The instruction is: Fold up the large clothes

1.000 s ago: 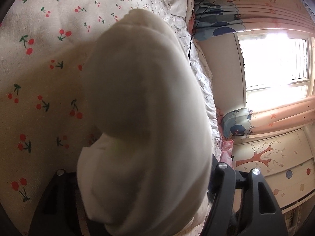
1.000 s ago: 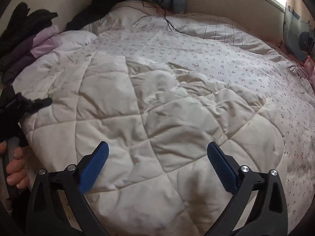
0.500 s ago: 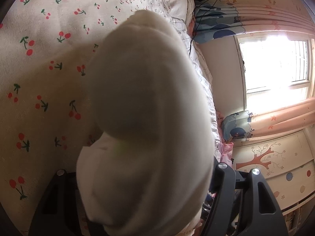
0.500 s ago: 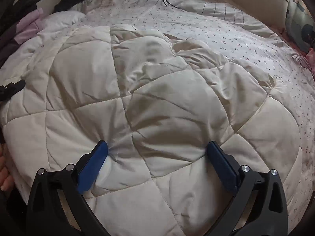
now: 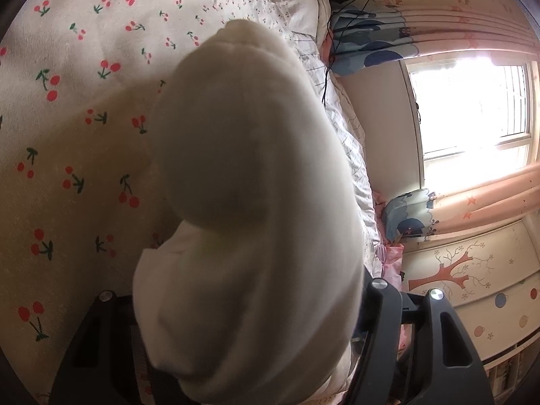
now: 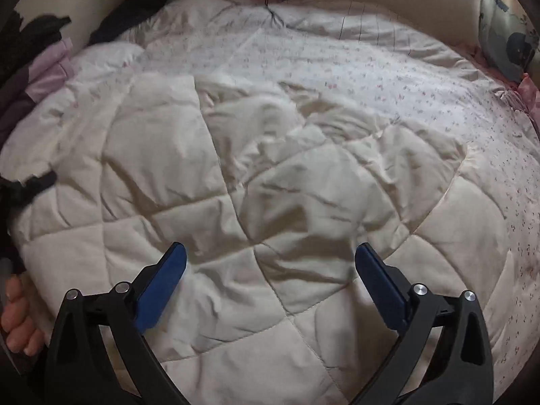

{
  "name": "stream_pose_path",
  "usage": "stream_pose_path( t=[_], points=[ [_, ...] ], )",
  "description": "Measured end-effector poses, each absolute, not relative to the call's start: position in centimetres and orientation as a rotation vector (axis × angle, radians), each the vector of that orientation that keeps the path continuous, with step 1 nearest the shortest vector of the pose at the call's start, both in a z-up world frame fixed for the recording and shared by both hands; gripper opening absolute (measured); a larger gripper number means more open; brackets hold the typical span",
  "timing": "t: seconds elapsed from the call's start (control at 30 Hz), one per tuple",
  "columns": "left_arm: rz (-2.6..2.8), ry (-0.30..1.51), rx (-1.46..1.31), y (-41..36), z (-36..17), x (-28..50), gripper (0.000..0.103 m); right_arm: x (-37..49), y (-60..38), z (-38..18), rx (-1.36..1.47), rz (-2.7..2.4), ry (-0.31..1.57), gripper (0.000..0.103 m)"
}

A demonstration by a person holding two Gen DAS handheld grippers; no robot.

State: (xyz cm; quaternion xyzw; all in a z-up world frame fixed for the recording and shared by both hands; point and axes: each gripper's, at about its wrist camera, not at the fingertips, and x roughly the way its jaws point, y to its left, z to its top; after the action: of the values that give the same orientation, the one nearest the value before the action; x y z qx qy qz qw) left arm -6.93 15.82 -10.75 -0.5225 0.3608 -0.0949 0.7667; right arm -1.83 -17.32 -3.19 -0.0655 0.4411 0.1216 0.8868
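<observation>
A thick cream quilt (image 6: 270,185) with a cherry-print side (image 5: 84,135) lies spread over the bed. In the left wrist view a bulging fold of the quilt (image 5: 249,168) fills the gap between the fingers of my left gripper (image 5: 243,303), which is shut on it; the fingertips are hidden by the cloth. My right gripper (image 6: 270,263) hovers over the quilt's cream side, open, blue pads (image 6: 165,276) wide apart with nothing between them. A hand (image 6: 17,320) shows at the quilt's left edge.
Dark and lilac clothes (image 6: 37,60) are piled at the bed's far left. A bright window (image 5: 472,108) with pink curtains (image 5: 489,202) is on the right. A black cable (image 5: 334,54) trails over the bedding. A painted cabinet (image 5: 472,270) stands beside the bed.
The right gripper has shifted a little over the quilt and rolled slightly, staying open. The left gripper keeps the same fold in the same place.
</observation>
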Motion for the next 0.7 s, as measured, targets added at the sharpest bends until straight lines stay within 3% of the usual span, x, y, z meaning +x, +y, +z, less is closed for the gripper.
stream_pose_path(
  t=[0.13, 0.3, 0.57, 0.7],
  points=[
    [-0.193, 0.769, -1.069, 15.2, -9.8, -6.9, 0.06, -0.1, -15.6, -7.3, -0.234, 0.222, 0.976, 0.097],
    [-0.196, 0.658, -0.746, 11.4, -4.9, -7.8, 0.053, 0.1, -15.4, -7.7, -0.244, 0.213, 0.958, 0.097],
    [-0.238, 0.582, -0.364, 2.2, 1.8, -8.1, 0.053, -0.5, -16.0, -7.0, -0.228, 0.257, 0.959, 0.097],
    [-0.271, 0.571, -0.263, -1.7, 4.3, -7.6, 0.053, -2.1, -20.0, -3.7, -0.149, 0.356, 0.97, 0.097]
  ],
)
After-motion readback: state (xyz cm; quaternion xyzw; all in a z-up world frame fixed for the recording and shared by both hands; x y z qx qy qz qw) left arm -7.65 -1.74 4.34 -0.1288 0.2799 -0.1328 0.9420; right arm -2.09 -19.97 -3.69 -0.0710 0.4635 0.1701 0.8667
